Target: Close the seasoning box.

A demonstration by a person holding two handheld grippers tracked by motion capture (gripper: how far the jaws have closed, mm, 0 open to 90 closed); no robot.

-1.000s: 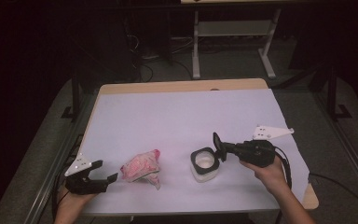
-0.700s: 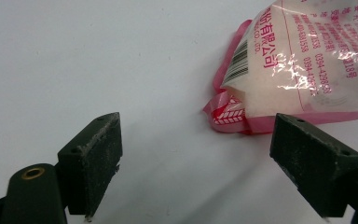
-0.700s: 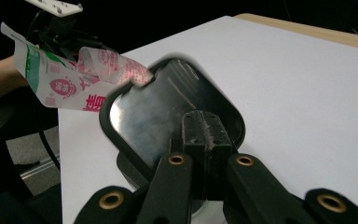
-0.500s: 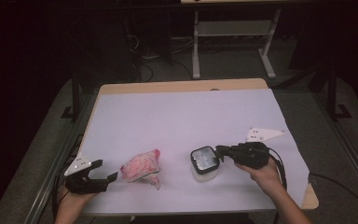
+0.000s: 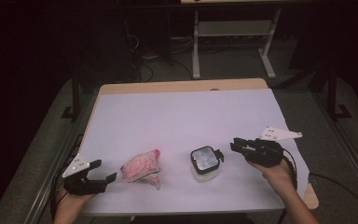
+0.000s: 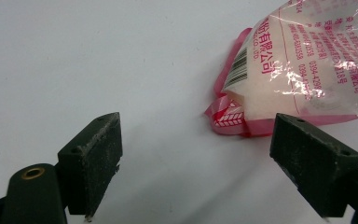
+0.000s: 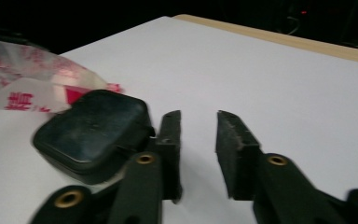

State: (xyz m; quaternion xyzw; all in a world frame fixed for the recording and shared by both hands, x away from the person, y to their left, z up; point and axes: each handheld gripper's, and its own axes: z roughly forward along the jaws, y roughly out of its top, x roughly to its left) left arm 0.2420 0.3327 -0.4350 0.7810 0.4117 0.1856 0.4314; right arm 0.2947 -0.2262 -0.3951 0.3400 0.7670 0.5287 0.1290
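At the lower left of the high view I see my left gripper [image 5: 103, 178] low over the white table cover [image 5: 182, 116], its jaws spread wide with nothing between them. In the left gripper view the crinkled pink-and-clear plastic bag with red print and a barcode [image 6: 303, 70] lies just beyond the right-hand jaw, at the upper right of the frame, apart from both jaws. In the high view that bag [image 5: 142, 167] sits just right of the left gripper, at lower centre. Further right stands a small clear square container with a dark lid [image 5: 204, 161]. My right gripper [image 5: 236, 144] is at the lower right, pointing left toward the container; its jaws stand a narrow gap apart, holding nothing. In the right gripper view the dark lid [image 7: 93, 128] sits just beside the left-hand jaw; I cannot tell whether they touch. Beyond, the wooden table edge [image 5: 182, 86] crosses the upper middle.
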